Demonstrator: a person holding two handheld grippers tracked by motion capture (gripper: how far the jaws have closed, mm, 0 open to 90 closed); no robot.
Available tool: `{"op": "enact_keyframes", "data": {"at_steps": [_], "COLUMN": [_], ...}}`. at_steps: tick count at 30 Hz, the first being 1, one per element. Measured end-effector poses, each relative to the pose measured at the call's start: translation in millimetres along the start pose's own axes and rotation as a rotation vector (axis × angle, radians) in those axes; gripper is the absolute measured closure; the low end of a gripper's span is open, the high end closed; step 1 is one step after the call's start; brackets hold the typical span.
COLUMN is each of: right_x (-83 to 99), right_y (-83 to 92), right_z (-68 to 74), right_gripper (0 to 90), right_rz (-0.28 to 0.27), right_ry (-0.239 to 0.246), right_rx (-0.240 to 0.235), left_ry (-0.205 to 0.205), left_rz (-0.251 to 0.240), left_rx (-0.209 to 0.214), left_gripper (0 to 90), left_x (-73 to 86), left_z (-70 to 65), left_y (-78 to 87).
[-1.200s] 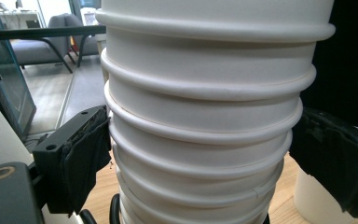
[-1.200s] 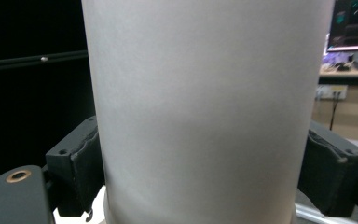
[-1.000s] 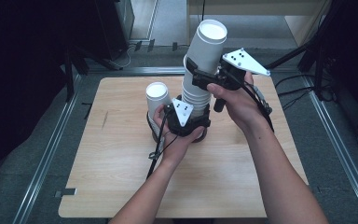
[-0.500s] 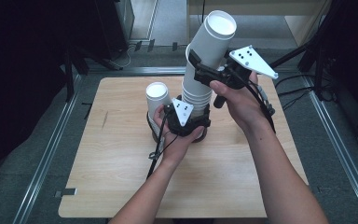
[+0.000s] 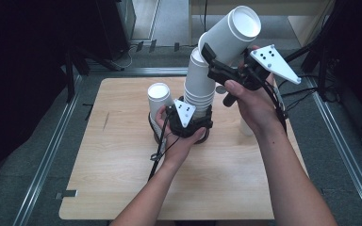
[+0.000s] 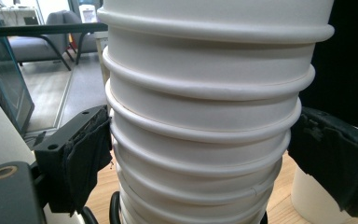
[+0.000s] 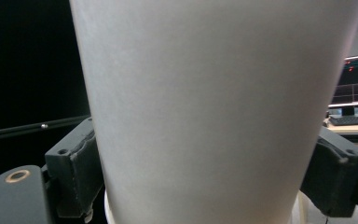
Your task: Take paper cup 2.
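The top cup (image 5: 231, 35) is lifted and tilted above the cup stack (image 5: 201, 87), which stands near the tabletop's (image 5: 122, 179) far edge. The right hand-held gripper (image 5: 217, 63) clamps that cup; the left hand-held gripper (image 5: 188, 123) grasps the stack's base. Best pull straight along the stack's axis while the base is pinned. The left gripper view shows the nested rims; the high view adds a separate single cup (image 5: 159, 96) beside the stack.

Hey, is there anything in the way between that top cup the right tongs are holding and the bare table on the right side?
Mostly clear. The right tongs hold the top cup tilted above the stack. One lone cup stands on the table under the right wrist, so set it down beyond that cup.
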State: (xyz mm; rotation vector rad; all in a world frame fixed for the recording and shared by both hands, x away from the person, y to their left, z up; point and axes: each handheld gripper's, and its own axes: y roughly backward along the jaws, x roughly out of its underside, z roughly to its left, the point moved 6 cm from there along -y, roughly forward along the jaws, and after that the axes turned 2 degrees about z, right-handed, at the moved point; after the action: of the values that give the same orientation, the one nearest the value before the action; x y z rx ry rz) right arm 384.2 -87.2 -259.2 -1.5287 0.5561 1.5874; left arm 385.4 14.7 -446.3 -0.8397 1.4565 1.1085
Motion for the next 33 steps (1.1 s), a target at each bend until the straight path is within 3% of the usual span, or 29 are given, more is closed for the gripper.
{"op": "enact_keyframes", "data": {"at_steps": [13, 24, 33], "right_x": [-1.0, 13.4, 27.3], "right_y": [29.0, 56.2, 77.5], "right_z": [-11.2, -24.9, -25.6], "right_gripper": [13.2, 13.2, 13.1], "right_rz": [-0.007, 0.013, 0.018], "right_ry": [0.077, 0.088, 0.104], "right_rx": [0.048, 0.092, 0.102], "left_ry": [0.003, -0.006, -0.001], "left_rz": [0.028, 0.034, 0.015], "left_rx": [0.022, 0.073, 0.102], "left_gripper": [7.3, 1.4, 1.4], "left_x": [0.4, 0.4, -0.7], "left_z": [1.3, -5.8, -6.8], "left_y": [3.9, 16.7, 36.2]}}
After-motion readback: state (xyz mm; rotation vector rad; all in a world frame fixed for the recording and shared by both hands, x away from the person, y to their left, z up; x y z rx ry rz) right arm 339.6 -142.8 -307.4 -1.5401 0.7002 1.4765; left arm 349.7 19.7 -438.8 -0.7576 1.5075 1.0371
